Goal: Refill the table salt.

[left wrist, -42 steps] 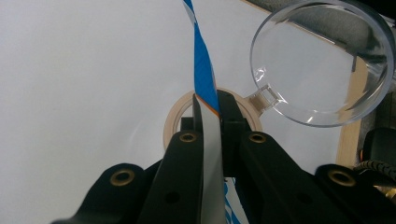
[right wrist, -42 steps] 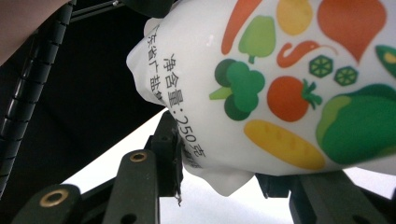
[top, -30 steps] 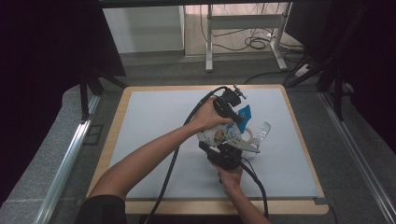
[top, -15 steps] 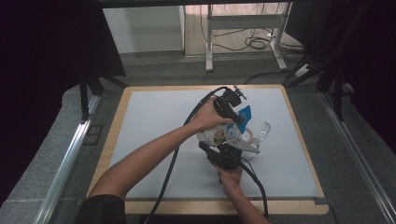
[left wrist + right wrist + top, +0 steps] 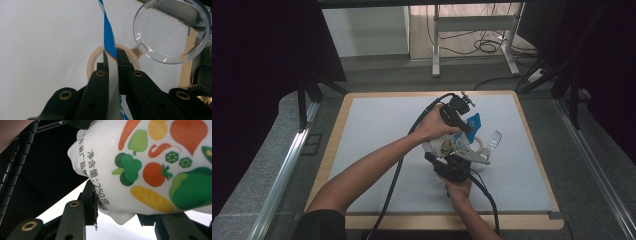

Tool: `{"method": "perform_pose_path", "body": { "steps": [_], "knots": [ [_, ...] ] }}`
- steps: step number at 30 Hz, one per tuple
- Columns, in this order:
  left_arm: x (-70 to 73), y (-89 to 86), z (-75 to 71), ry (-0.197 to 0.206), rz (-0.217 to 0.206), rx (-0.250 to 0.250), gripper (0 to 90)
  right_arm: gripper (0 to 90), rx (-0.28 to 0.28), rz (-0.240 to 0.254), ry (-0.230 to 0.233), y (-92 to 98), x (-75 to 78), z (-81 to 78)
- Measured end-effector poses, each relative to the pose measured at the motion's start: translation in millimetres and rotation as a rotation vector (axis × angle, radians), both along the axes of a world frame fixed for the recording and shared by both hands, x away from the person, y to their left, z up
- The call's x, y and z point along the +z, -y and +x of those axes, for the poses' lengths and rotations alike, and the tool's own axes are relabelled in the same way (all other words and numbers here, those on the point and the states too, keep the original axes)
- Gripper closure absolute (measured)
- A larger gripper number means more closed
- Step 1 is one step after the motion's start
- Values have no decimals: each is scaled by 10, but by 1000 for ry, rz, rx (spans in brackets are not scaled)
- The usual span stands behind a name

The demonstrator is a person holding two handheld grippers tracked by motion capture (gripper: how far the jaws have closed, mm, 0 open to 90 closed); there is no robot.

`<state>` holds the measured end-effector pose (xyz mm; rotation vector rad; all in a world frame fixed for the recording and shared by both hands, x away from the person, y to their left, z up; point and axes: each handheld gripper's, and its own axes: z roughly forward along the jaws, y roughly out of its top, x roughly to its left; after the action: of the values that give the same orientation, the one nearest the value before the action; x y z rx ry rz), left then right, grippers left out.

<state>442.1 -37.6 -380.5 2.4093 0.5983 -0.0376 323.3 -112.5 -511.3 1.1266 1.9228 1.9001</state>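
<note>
A white pouch printed with colourful vegetables hangs above the mat between both grippers. My left gripper reaches in from above and is shut on the pouch's flat blue-and-white top edge, which runs up between its jaws. My right gripper comes from the near side, and its jaws are closed on the pouch's bulging lower end. One pad presses the pouch's side; the other is hidden behind it.
A beige tape ring lies on the pale mat beneath the pouch, with a clear round plastic lid touching it toward the mat's right. The wooden board edge frames the mat. Cables trail from both grippers toward the near edge.
</note>
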Motion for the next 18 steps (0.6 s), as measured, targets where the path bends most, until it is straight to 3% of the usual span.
{"method": "perform_pose_path", "body": {
  "steps": [18],
  "knots": [
    [15,29,9,-4,4,0,896,587,5,24,-17,23,31,-5]
  ]
}}
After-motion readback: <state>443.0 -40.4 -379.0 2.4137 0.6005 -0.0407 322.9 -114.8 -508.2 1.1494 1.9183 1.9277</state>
